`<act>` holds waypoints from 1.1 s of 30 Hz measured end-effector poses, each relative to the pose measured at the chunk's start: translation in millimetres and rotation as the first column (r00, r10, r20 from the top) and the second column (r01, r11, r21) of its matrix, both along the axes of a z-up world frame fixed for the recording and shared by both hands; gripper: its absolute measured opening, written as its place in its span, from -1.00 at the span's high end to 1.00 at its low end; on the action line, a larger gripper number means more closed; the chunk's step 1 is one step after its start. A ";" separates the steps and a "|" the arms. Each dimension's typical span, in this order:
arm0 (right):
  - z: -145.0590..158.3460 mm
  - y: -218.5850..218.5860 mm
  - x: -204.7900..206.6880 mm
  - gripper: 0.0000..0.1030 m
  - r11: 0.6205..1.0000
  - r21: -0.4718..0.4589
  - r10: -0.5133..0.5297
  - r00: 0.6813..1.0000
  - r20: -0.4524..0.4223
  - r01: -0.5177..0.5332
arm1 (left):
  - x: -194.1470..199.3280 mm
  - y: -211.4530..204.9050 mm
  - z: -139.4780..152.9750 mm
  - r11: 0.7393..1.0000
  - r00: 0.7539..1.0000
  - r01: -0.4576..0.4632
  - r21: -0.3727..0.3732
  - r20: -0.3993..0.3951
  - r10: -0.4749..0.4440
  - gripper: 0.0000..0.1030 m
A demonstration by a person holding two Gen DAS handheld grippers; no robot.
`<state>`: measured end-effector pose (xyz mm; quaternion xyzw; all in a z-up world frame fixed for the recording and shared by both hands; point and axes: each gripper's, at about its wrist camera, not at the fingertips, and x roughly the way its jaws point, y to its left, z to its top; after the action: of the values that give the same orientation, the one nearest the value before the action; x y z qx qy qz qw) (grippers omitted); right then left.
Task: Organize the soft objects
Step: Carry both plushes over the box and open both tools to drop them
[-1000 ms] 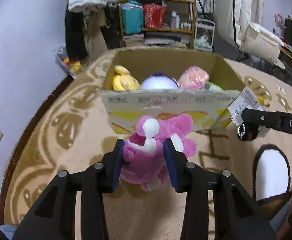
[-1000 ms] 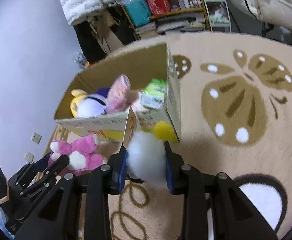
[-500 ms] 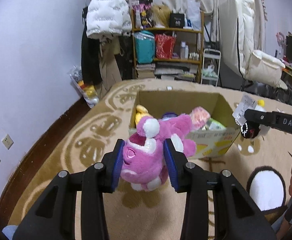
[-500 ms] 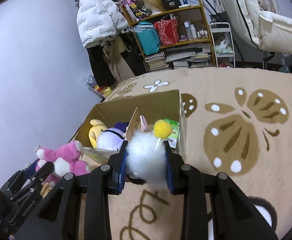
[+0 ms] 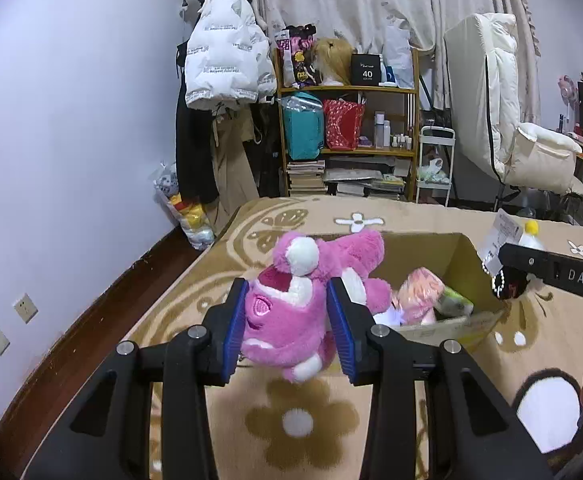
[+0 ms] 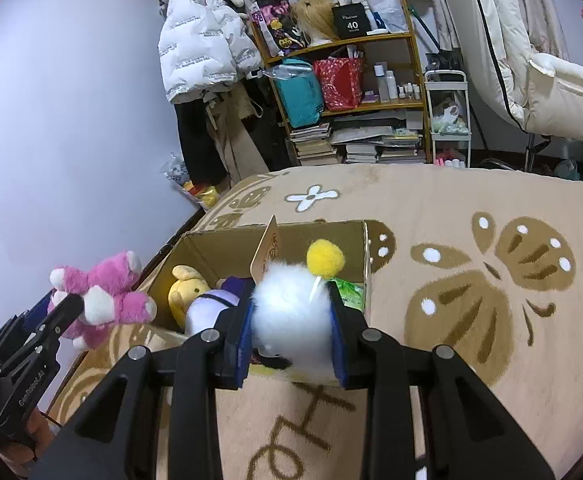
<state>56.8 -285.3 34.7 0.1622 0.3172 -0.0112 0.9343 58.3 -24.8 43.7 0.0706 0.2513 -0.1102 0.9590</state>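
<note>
Above the carpet: two tools, both loaded.
Left tool [image 5: 287, 332]: pinching pink plush toy [image 5: 303, 304], before cardboard box [image 6: 227, 244].
Right tool [image 6: 289, 330]: pinching white fluffy toy [image 6: 291, 308], over box's near edge.
Box contents: yellow plush [image 6: 185, 292], others.

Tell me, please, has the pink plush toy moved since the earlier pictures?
Yes. The pink plush toy has risen: earlier it hung against the cardboard box's front wall, now above its rim.

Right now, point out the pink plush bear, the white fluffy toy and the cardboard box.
pink plush bear [image 5: 291, 320], left wrist view, on its body between the blue pads.
white fluffy toy [image 6: 291, 308], right wrist view, on its white fur.
cardboard box [image 6: 227, 248], right wrist view, on the bare inner back wall.
</note>
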 end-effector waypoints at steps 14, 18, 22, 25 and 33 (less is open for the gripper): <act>-5.0 -4.8 46.0 0.35 0.998 -0.061 0.031 0.999 -0.019 -0.032 | 49.9 -34.7 -4.8 0.999 0.999 0.037 0.040 0.026 -0.038 0.25; -14.2 -8.8 51.1 0.34 0.998 -0.053 0.028 0.999 -0.029 -0.030 | 61.6 -40.7 -14.7 0.998 0.999 0.049 0.041 0.002 -0.049 0.25; -23.8 -12.1 54.4 0.33 0.999 -0.042 0.026 0.999 -0.037 -0.028 | 69.6 -42.4 -23.9 0.997 0.997 0.069 0.029 -0.031 -0.068 0.26; -29.0 -11.7 56.4 0.32 0.999 -0.034 0.032 0.999 -0.043 -0.033 | 73.6 -44.1 -30.7 0.996 0.995 0.081 0.022 -0.051 -0.080 0.28; -38.3 -4.8 59.6 0.25 0.998 -0.035 0.055 0.996 -0.068 -0.057 | 81.2 -43.0 -39.7 0.996 0.991 0.091 -0.004 -0.099 -0.091 0.24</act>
<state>116.5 -290.2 -3.6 0.1356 0.3525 0.0037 0.9259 139.5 -67.7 4.0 0.0768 0.2951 -0.1571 0.9393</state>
